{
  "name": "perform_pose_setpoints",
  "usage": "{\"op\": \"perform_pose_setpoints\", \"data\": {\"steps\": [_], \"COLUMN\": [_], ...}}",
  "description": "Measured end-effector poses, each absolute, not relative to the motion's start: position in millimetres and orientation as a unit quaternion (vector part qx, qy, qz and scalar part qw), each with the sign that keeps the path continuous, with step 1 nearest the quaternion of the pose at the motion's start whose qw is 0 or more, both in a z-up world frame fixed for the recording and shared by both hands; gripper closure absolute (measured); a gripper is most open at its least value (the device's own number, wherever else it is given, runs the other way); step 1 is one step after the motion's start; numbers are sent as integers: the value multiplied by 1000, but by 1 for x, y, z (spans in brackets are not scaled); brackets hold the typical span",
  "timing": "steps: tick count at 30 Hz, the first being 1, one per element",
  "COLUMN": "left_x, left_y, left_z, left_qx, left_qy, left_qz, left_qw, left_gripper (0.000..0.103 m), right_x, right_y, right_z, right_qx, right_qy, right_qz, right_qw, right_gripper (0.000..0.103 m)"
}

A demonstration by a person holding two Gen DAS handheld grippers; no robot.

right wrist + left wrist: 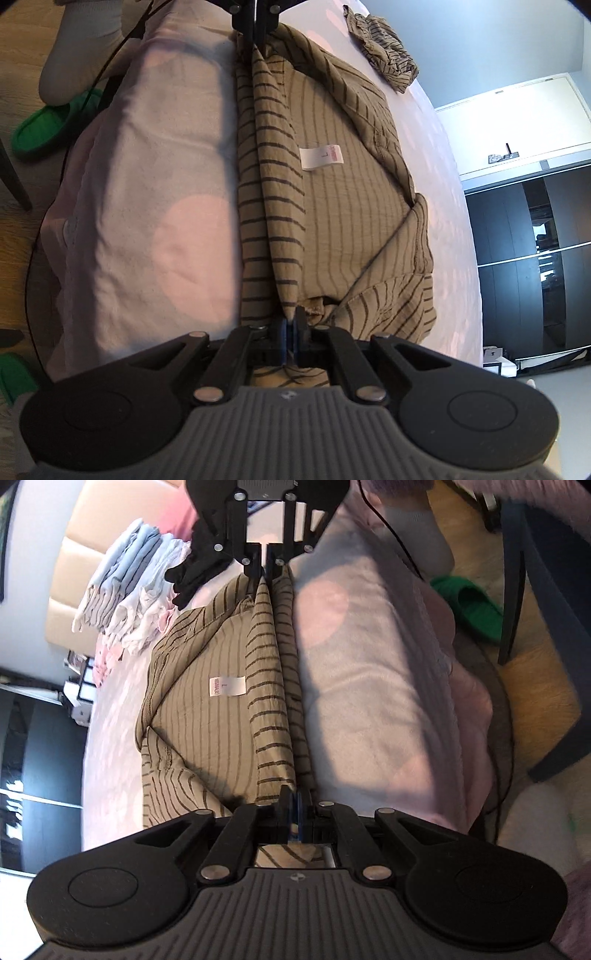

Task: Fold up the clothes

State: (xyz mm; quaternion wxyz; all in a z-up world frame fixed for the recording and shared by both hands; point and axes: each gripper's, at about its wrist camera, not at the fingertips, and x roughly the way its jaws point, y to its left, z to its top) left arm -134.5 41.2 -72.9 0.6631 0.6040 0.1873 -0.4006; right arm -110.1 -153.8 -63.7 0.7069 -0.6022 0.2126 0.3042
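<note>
Left wrist view: your left gripper (294, 805) has its fingers pinched tight on the edge of the striped shirt (207, 720), no gap between them. Straight ahead of those fingers, your right gripper (266, 572) is clamped on the same raised fold. The shirt lies on the pink bed (369, 686), its white label (227, 686) just left of the fold.

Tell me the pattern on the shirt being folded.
Tan shirt with thin dark stripes, clearest in the right wrist view.
</note>
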Motion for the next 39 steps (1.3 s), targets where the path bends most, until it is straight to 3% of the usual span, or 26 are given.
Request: {"op": "perform_pose_setpoints", "data": {"steps": [4, 10, 18, 20, 22, 24, 26, 27, 29, 39], "left_x": [-136, -111, -69, -59, -48, -45, -43, -41, -41, -51], "left_y": [44, 39, 30, 28, 26, 22, 21, 21, 24, 17], "left_z": [-50, -32, -15, -11, -7, -13, -18, -18, -16, -17], "left_qx": [552, 479, 383, 357, 332, 343, 359, 360, 357, 389], "left_qy": [210, 252, 307, 320, 332, 339, 338, 337, 335, 324], "left_qz": [-406, -376, -318, -303, -287, -281, -264, -262, -262, -301], "left_qw": [698, 752, 811, 824, 835, 830, 829, 829, 832, 808], "left_gripper": [81, 66, 65, 64, 64, 67, 90, 93, 100, 102], "right_x": [-113, -109, -68, -55, -43, -36, -34, -35, -39, -63], "right_y": [-158, -163, -160, -161, -161, -160, -158, -157, -157, -149], "right_z": [-40, -4, 7, 3, -2, -8, -16, -18, -18, -24], "right_qx": [-570, -491, -403, -376, -346, -335, -342, -345, -350, -387], "right_qy": [221, 229, 282, 303, 324, 330, 328, 326, 320, 317], "right_qz": [313, 311, 244, 239, 240, 236, 232, 235, 242, 288], "right_qw": [726, 780, 836, 842, 847, 850, 849, 848, 846, 817], "right_gripper": [84, 83, 82, 71, 68, 71, 78, 99, 100, 100]}}
